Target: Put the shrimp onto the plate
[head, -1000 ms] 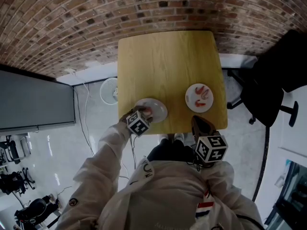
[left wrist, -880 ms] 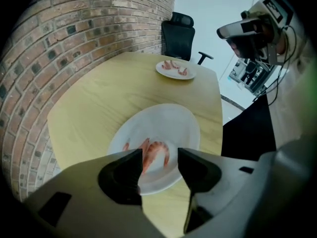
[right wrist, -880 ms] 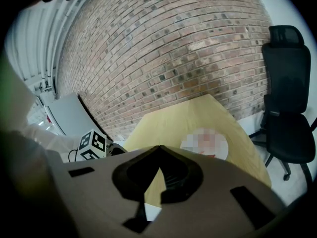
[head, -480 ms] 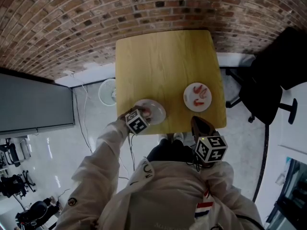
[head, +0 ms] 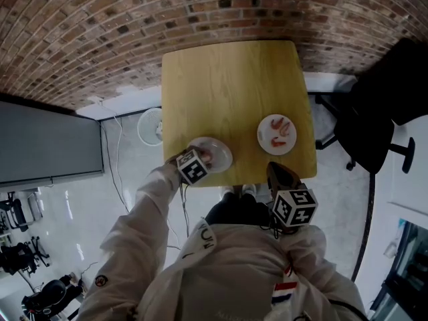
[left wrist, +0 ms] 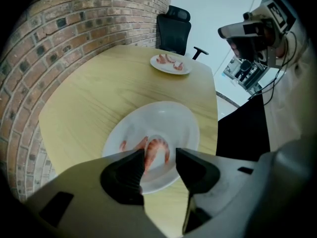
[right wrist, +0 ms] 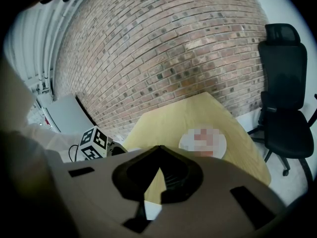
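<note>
- The right hand-held gripper [head: 273,170] hangs at the near edge of the counter [head: 227,92], on the right. Its jaws are together and hold nothing. It is well apart from the shrimp in play.
- The left hand-held gripper [left wrist: 161,155] points steeply down over the near-left plate [left wrist: 185,120]. Its jaws are fairly wide and have just been closing.
- The shrimp [left wrist: 156,148] lies in the gap between those jaws, in the hollow of that plate, directly below and a little beyond the tips. The left jaw is close against its side. I cannot see either pad pressing on it, so I judge it is not yet gripped.
- The shrimp's curved body runs near to far, with the bend at its far end. The jaws close left to right, across its narrow width, which looks like a sound line for the pinch.
- A second shrimp [left wrist: 125,145] lies just to its left on the same plate and could be nudged.
- Far to the right sits the other plate [left wrist: 184,71], already carrying several shrimp and well apart from the left hand-held gripper. It is probably the destination, so the carry would run rightward and away.
</note>
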A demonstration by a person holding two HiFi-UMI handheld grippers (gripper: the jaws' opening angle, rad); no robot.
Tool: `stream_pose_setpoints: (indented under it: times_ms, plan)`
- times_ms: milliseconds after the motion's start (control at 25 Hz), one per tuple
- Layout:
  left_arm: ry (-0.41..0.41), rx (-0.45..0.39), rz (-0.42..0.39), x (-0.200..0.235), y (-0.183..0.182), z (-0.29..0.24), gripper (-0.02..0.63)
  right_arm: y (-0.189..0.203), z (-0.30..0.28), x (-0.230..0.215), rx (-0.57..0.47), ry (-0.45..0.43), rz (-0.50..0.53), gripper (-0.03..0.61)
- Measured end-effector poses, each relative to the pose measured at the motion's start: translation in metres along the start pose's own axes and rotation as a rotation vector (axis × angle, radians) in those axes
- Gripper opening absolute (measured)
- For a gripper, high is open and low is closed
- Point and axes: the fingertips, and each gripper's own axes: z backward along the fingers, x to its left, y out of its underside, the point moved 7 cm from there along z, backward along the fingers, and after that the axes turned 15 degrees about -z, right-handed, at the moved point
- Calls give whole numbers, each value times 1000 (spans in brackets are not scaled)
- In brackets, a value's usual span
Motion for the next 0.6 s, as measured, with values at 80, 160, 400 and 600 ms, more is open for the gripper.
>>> stream_pose_setpoints:
  times_ms: [80,160,400,600]
  plan:
    - [1,3,4,0,0,-1,201,1,-1,0,0,1,-2,23]
    - [3,-3,11,0,0,-1,201,1,-1,1,0,2,-3,23]
    - [30,-17,52,2,1,-2,199,2,-1,1,1,5,-7,23]
    - [38,-6,38,1,1,-3,199,3,-1,1,-4,10,-11,23]
